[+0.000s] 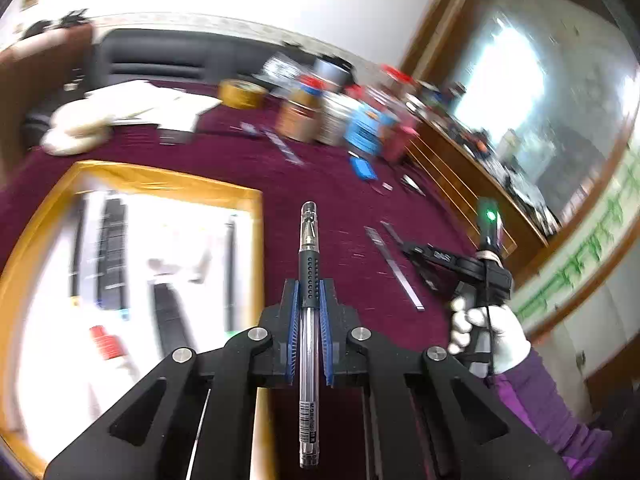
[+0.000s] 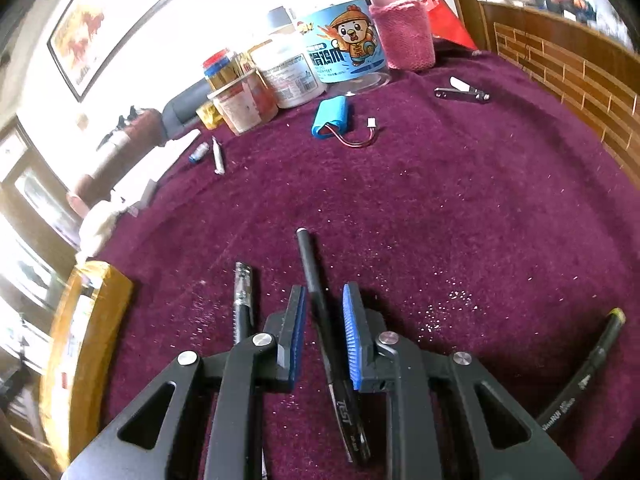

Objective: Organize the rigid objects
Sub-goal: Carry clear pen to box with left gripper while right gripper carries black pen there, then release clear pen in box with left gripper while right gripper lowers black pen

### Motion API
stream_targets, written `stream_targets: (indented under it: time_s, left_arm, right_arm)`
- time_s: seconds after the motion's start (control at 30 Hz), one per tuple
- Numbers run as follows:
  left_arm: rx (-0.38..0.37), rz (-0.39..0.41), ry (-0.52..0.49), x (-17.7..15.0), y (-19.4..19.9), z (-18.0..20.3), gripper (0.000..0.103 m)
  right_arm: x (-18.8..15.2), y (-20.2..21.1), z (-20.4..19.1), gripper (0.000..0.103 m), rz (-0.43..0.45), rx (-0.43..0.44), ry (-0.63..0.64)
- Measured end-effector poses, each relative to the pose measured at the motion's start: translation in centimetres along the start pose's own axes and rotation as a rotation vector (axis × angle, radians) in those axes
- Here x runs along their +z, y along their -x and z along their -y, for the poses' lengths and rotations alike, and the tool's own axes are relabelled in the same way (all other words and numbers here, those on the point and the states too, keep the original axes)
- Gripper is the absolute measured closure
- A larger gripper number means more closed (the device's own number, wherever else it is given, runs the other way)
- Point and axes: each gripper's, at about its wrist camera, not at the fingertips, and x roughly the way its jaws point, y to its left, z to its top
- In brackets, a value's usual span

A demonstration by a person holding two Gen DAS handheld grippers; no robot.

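1. Clear pen (image 1: 309,320) with a black dotted grip sleeve, clamped lengthwise between the blue ribbed pads of the left gripper (image 1: 309,300); held above the maroon cloth (image 1: 340,208), beside the yellow-rimmed box (image 1: 168,184).
2. Black pen (image 2: 320,312), smooth and slim, lying on the cloth between the narrowed jaws of the right gripper (image 2: 323,308); a small gap shows on each side, so no grip yet.
3. Risk: the clear pen's smooth round barrel may slide along the pads if tilted; the black pen may roll away if one pad touches first.
4. Nearby: capped grey pen (image 2: 242,300), marker (image 2: 588,372), blue battery pack (image 2: 330,118), plastic jars (image 2: 344,56).
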Motion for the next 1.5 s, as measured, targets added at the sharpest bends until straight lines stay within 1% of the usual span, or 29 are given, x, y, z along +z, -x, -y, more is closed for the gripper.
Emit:
stream_targets:
  time_s: [0.1,0.17,0.2,0.3,0.37,0.4,0.43,0.47,0.53,0.6,0.73,0.8,1.0,1.07,1.13,1.2,1.23,1.27,1.3,1.33,1.4,1.47,1.5]
  left_arm:
    - [0.048,0.058,0.068,-0.5,3.3,-4.0,0.095]
    - [0.074,0.09,0.114,-1.0,5.0,-6.5,0.095]
    - [0.087,0.102,0.134,-1.3,5.7,-7.6,0.095]
    - [0.119,0.117,0.19,-2.5,6.8,-10.7,0.095]
    - [0.134,0.109,0.21,-2.8,6.7,-12.1,0.095]
    - [0.142,0.101,0.224,-3.0,6.5,-12.9,0.095]
    - [0.146,0.091,0.24,-3.2,6.1,-13.7,0.095]
    - [0.148,0.085,0.249,-3.3,6.0,-14.1,0.095]
    - [0.158,0.069,0.273,-3.6,5.4,-15.1,0.095]
    - [0.177,0.047,0.286,-3.7,4.6,-15.9,0.095]
    - [0.217,-0.02,0.288,-3.5,2.3,-17.1,0.095]
    - [0.227,-0.04,0.28,-3.3,1.6,-17.4,0.095]
    - [0.321,-0.085,0.199,-2.7,0.4,-16.6,0.095]
    - [0.33,-0.091,0.187,-2.7,0.3,-16.5,0.095]
    - [0.321,-0.086,0.187,-2.7,0.5,-16.6,0.091]
    - [0.298,-0.062,0.2,-2.8,1.5,-16.6,0.086]
    - [0.293,-0.045,0.21,-2.8,2.2,-16.7,0.075]
    - [0.288,-0.032,0.222,-2.8,2.7,-16.8,0.069]
    - [0.273,-0.008,0.245,-2.9,3.5,-17.0,0.061]
    - [0.249,0.021,0.268,-3.0,4.6,-17.3,0.06]
    - [0.231,0.064,0.29,-3.1,6.2,-17.7,0.06]
    - [0.223,0.103,0.317,-3.5,7.9,-18.2,0.058]
    - [0.218,0.119,0.335,-3.7,8.7,-18.5,0.055]
  right_arm:
    - [-0.2,-0.4,-2.3,0.089,-0.017,-0.135,0.124]
    - [-0.2,-0.6,-3.3,0.095,-0.027,-0.207,0.175]
    - [-0.1,-0.6,-3.3,0.096,-0.034,-0.209,0.172]
    - [0.1,0.0,-2.2,0.096,-0.062,-0.139,0.074]
    - [-0.2,0.9,-1.4,0.096,-0.065,-0.051,-0.003]
    - [-0.4,1.6,-1.3,0.096,-0.064,0.008,-0.038]
    - [-0.5,1.9,-1.4,0.096,-0.064,0.037,-0.051]
    - [-0.8,2.6,-1.9,0.096,-0.062,0.086,-0.064]
    - [-1.0,3.6,-3.1,0.096,-0.062,0.168,-0.069]
    - [-1.3,4.5,-5.1,0.096,-0.07,0.255,-0.061]
    - [-2.3,5.0,-9.7,0.096,-0.103,0.367,-0.017]
    - [-3.1,4.8,-12.7,0.096,-0.131,0.418,0.016]
    - [-5.6,3.1,-20.1,0.096,-0.235,0.523,0.074]
    - [-6.5,2.2,-22.8,0.095,-0.272,0.542,0.102]
    - [-7.1,1.1,-24.8,0.095,-0.308,0.551,0.109]
    - [-7.8,-0.1,-26.8,0.095,-0.354,0.566,0.108]
    - [-8.0,-0.7,-27.7,0.095,-0.373,0.571,0.106]
    - [-8.3,-1.4,-28.9,0.095,-0.397,0.576,0.105]
    - [-8.6,-1.9,-29.7,0.095,-0.413,0.578,0.107]
    - [-8.9,-2.5,-30.5,0.095,-0.427,0.576,0.109]
    - [-9.8,-3.4,-32.1,0.095,-0.456,0.57,0.11]
    - [-10.4,-4.4,-33.5,0.095,-0.487,0.578,0.093]
    - [-10.6,-4.9,-34.1,0.095,-0.499,0.578,0.086]
